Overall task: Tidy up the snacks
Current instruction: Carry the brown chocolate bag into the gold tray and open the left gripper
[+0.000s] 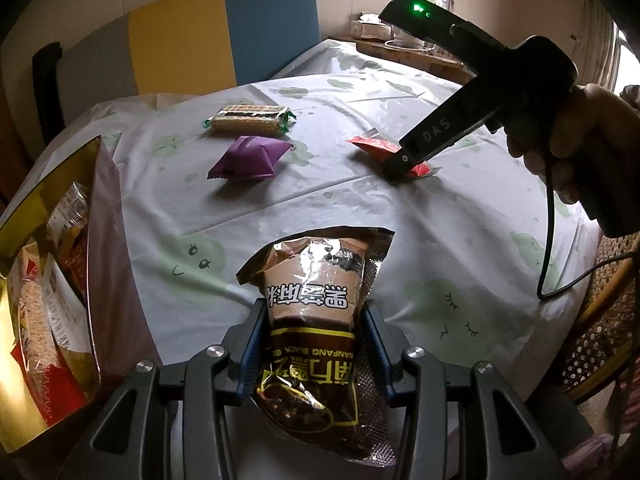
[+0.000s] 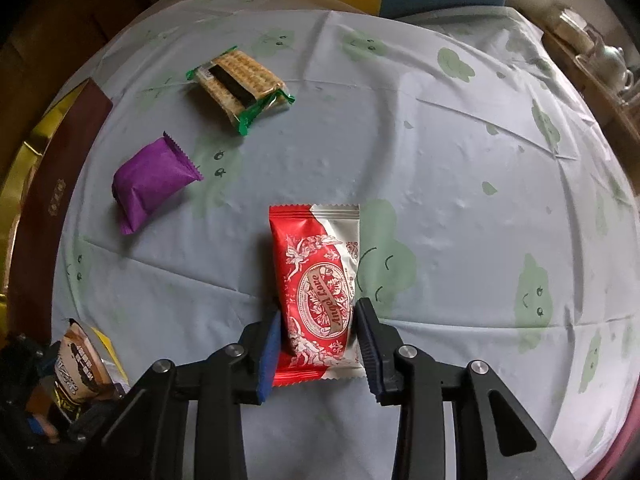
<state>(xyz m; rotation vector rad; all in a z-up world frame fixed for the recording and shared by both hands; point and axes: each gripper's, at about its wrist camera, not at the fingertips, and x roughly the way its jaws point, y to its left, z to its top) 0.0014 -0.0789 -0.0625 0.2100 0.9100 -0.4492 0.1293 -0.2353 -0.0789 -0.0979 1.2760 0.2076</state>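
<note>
Snacks on the cloud-print table, one in each gripper

Left gripper is clamped on a brown sachet, its blue pads pressing both sides of the packet, which hangs just above the table with its top edge pointing away.

Right gripper points steeply down over a red-and-silver snack packet lying flat on the table. Its jaws stand partly apart, one on each side of the packet's near end; the left pad lies against the packet's edge, while the right pad seems a hair off it, so a firm grip cannot be told. A hand holds this tool.

Taking the red packet as landmark: a purple packet lies to its left and farther off, a green-ended cracker pack beyond that, and a gold-lined box of snacks at the far left table edge.
</note>
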